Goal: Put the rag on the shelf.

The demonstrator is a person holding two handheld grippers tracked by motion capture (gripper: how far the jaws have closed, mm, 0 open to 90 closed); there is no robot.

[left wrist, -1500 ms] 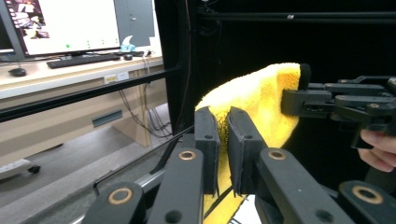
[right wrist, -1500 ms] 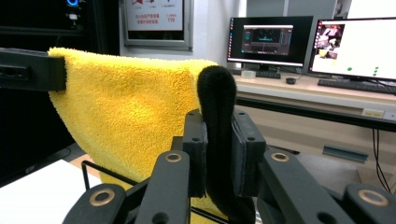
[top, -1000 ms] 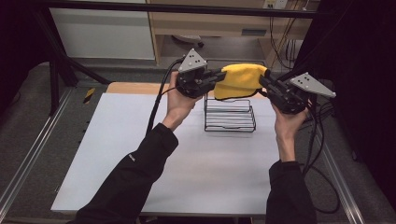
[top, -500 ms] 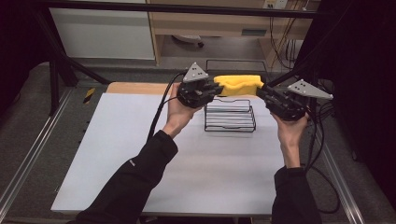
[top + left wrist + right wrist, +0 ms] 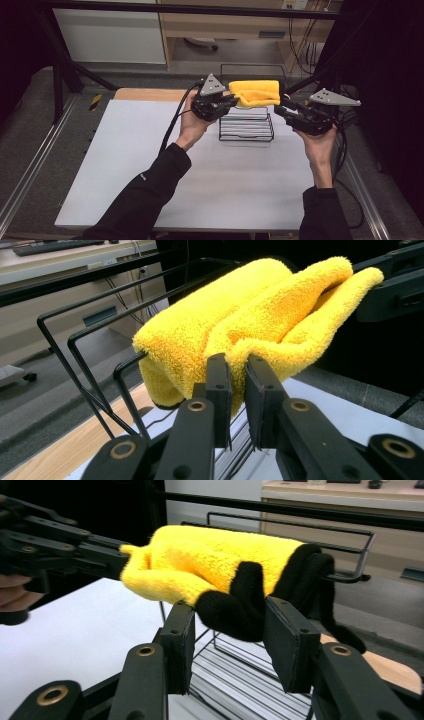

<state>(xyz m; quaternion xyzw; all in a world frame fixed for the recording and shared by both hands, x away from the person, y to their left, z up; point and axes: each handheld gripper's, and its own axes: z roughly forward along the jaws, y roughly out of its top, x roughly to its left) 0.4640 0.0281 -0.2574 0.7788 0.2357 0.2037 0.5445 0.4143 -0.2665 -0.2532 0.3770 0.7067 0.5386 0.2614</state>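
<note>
Dark bkgd; towel (image 5: 255,92) hiding rack (image 5: 246,129) top

White table (image 5: 150,170) — black wire rack (image 5: 246,131) standing on it.

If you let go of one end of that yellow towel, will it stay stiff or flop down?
Probably flop: the towel is fluffy and folds softly where the left gripper pinches it. It looks light, sagging little. Draped over the rack, its fuzzy pile likely won't slide.

The yellow towel (image 5: 255,92) is a fluffy folded cloth with a black edge at one end. It hangs draped over the top rails of the black wire rack (image 5: 246,127), which stands on the white counter (image 5: 150,165).
</note>
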